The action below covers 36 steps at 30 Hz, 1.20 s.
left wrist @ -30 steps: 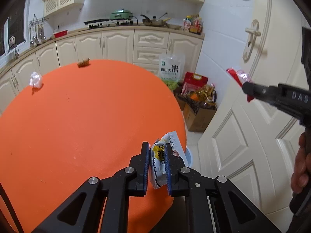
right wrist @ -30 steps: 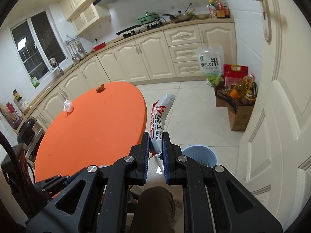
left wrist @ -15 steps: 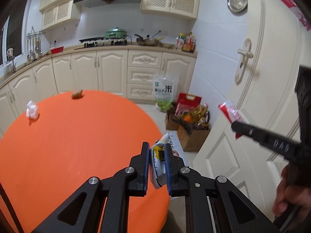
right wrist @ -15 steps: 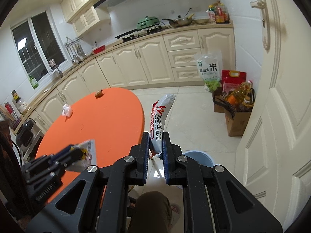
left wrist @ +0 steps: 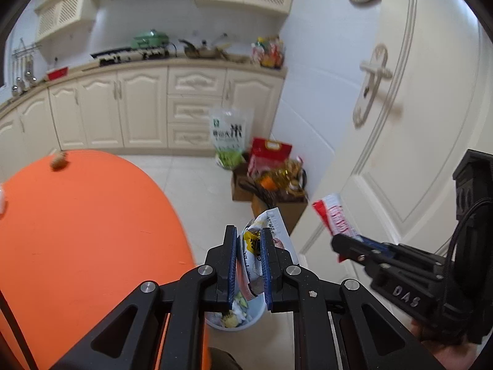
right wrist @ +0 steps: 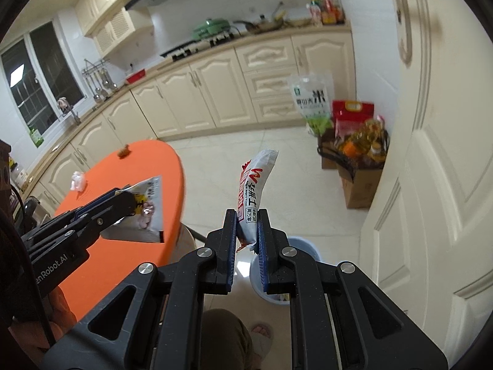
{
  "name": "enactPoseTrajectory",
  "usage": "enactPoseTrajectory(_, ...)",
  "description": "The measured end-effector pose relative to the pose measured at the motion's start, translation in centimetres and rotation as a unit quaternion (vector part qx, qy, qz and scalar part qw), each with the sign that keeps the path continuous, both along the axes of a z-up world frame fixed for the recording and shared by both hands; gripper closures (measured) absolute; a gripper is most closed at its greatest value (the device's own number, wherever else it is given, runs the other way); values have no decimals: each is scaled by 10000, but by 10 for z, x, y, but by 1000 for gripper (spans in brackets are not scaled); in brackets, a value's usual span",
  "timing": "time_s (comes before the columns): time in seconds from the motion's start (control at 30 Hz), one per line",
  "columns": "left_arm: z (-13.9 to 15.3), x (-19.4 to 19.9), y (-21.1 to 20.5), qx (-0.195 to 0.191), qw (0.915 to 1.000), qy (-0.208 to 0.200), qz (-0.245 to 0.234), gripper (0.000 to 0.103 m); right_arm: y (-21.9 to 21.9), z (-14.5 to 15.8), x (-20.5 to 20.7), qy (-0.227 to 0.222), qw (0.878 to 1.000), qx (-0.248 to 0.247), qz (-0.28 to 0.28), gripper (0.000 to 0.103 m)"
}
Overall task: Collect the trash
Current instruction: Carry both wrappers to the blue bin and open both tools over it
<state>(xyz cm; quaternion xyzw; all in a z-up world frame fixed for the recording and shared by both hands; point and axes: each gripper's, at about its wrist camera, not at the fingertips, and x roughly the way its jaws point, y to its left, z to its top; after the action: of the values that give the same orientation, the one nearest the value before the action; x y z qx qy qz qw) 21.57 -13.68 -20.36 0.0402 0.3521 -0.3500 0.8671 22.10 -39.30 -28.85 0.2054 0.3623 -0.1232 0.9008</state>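
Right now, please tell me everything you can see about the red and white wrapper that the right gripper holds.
The red and white wrapper is a long, narrow snack packet of glossy plastic film, white with red and black printing. It looks flat and slightly crumpled. The right gripper is shut on its lower end, so it stands up, leaning a little, in the air. Nothing else touches it. Below and behind it on the floor stands a light blue bin.

"DAS" on right tongs (left wrist: 351,248) – "nRobot.AI" on left tongs (right wrist: 129,203) – "W" on red-white wrapper (right wrist: 254,182).
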Motion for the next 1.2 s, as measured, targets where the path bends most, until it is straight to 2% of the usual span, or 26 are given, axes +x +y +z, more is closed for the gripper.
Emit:
enactPoseTrajectory(0.27,-38,53,-50,440,9980,382,-233,93,-37,-70,33,483,9971,586,81,91)
enactPoseTrajectory(0.47,-56,99,-116,827,9942,563,-398,92,-60,-123,55,769,9921,991,103,91)
enactPoseTrajectory(0.7,-73,133,-187,1401,9871,593,-496,88,-77,-160,66,949,9870,1292,47,86)
enactPoseTrajectory(0.73,-74,136,-197,1451,9863,602,-494,82,-79,-163,66,961,9865,1329,17,83)
enactPoseTrajectory(0.77,-75,139,-202,1501,9857,609,-474,68,-81,-165,66,984,9858,1358,-14,70)
enactPoseTrajectory(0.8,-75,141,-206,1527,9853,615,-447,59,-85,-168,67,1013,9854,1368,-67,60)
enactPoseTrajectory(0.83,-75,143,-211,1537,9854,605,-415,44,-87,-170,65,1025,9853,1359,-125,44)
enactPoseTrajectory(0.87,-75,144,-214,1515,9860,570,-392,37,-89,-172,64,1008,9853,1372,-159,42)
enactPoseTrajectory(0.93,-73,139,-216,1511,9866,507,-353,31,-90,-171,61,1027,9844,1412,-196,41)
enactPoseTrajectory(1.0,-75,135,-212,1529,9866,489,-301,22,-93,-172,58,1064,9839,1405,-297,29)
enactPoseTrajectory(1.07,-74,130,-209,1519,9871,453,-249,11,-97,-172,53,1062,9833,1414,-432,5)
enactPoseTrajectory(1.13,-73,122,-202,1498,9877,389,-227,3,-101,-169,49,1031,9822,1455,-584,0)
enactPoseTrajectory(1.2,-69,113,-196,1465,9886,287,-208,1,-102,-164,45,1102,9810,1436,-703,0)
